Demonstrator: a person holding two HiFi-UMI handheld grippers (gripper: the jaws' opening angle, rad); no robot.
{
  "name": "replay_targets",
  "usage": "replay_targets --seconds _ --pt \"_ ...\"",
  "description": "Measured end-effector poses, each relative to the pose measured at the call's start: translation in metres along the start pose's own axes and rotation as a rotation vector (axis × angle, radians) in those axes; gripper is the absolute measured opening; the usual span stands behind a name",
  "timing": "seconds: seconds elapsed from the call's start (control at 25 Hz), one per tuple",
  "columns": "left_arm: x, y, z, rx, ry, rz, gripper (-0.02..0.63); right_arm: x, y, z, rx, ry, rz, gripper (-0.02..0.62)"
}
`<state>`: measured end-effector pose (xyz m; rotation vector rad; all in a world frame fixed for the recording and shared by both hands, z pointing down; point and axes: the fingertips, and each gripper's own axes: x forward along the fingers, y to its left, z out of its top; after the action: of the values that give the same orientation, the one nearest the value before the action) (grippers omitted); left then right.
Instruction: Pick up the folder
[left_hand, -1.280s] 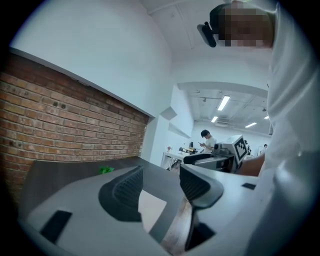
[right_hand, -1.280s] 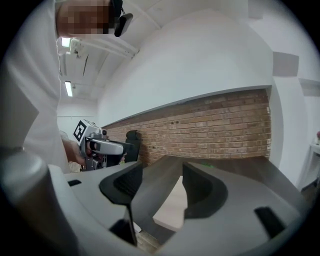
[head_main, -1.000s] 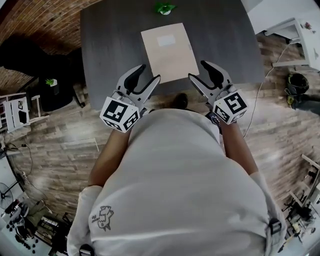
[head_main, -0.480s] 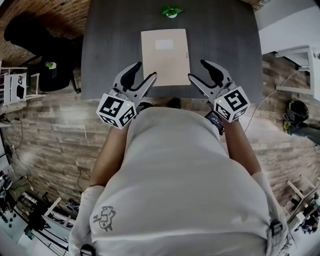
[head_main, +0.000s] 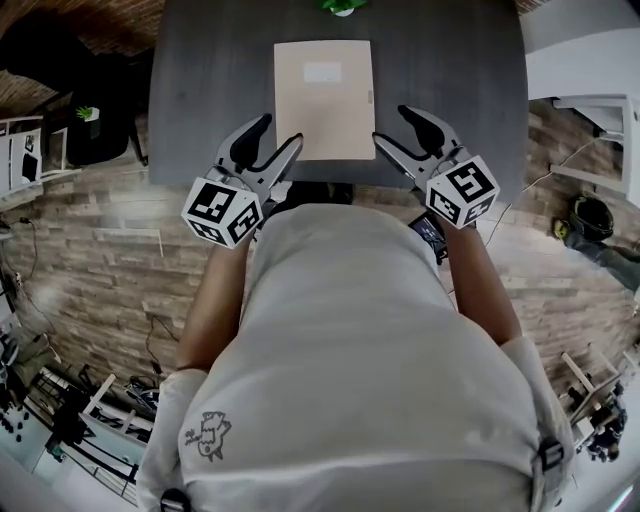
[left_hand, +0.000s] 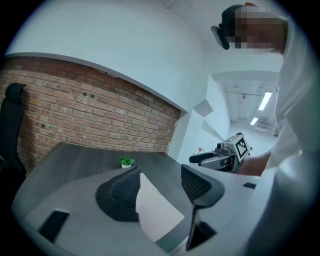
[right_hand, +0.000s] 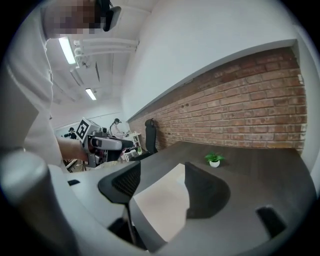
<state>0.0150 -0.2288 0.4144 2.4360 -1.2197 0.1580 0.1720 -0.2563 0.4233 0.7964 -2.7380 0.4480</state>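
The folder (head_main: 324, 98) lies flat and closed on the dark desk (head_main: 200, 100), in the upper middle of the head view, its near edge close to the desk's front edge. A small plant (head_main: 340, 6) stands beyond it at the top of the frame, well apart. The left gripper (head_main: 280, 132) hovers just beside the folder's lower left corner and the right gripper (head_main: 391, 126) just beside its lower right corner; neither appears to touch it.

Both pairs of fingers are apart and opening. In the left gripper view the fingers (left_hand: 122, 190) frame a corner of the folder, which lies on the desk beyond them, not between the pads. The right gripper view shows the same: its fingers (right_hand: 205, 195) stand wide with nothing held.

The step in hand looks like the approach, with the 2 grippers lined up on the near edge and the pick not yet begun. The next move calls for getting 1 finger under a thin sheet that sits flush on the desk. Sliding the folder slightly past the front edge would likely give room beneath it. After that, a firm close and a level lift should keep it from flopping open.
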Motion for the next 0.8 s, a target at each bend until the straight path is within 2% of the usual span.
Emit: replay_targets --seconds 0.28,0.48,0.8 --pt "0.016 0.033 -0.040 -0.090 0.084 0.010 0.268 0.027 -0.015 -0.029 0.067 0.083 0.001 0.291" --pt "0.029 0.053 -0.060 -0.131 0.140 0.004 0.276 0.043 -0.033 -0.044 0.103 0.121 -0.022 0.291" --pt "0.053 0.083 -0.091 -0.174 0.259 -0.022 0.287 0.070 -0.061 -0.089 0.190 0.250 -0.048 0.295"
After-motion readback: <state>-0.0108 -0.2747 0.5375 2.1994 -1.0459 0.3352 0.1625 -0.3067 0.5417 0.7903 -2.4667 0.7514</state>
